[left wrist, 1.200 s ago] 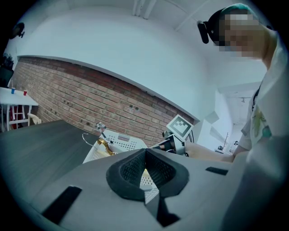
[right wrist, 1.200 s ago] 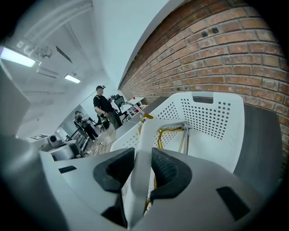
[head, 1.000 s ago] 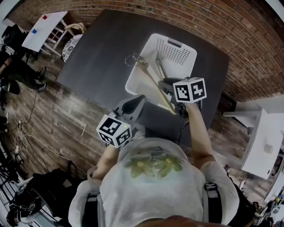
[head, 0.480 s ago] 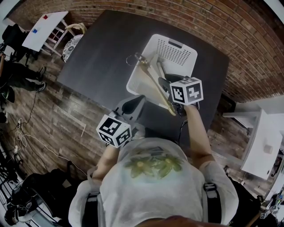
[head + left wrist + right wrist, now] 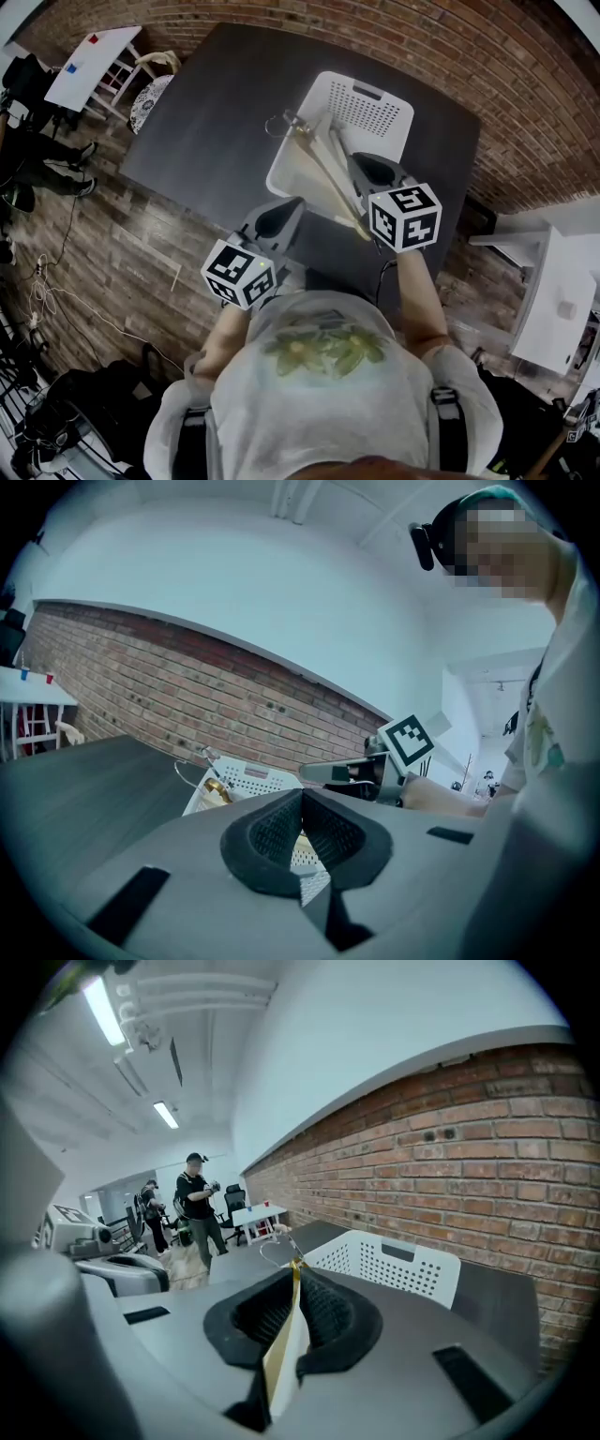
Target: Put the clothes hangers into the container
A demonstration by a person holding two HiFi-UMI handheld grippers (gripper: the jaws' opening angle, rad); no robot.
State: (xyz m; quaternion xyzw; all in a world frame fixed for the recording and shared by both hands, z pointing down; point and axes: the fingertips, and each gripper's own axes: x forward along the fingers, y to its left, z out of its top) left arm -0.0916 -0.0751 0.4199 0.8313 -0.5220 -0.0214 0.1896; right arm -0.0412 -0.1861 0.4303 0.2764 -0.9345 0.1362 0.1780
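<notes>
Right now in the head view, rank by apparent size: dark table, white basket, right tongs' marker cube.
1. Dark table
2. White basket
3. Marker cube on the right tongs; it is nearer the camera, so it looks oversized.

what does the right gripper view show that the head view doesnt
Right gripper view only: the right claw, which has just been closing, with its pads pressed on the wooden hanger; two people standing; ceiling lights. Head view only: the person's printed shirt and cables on the floor. Both: the hanger, the white basket, the brick wall.
</notes>
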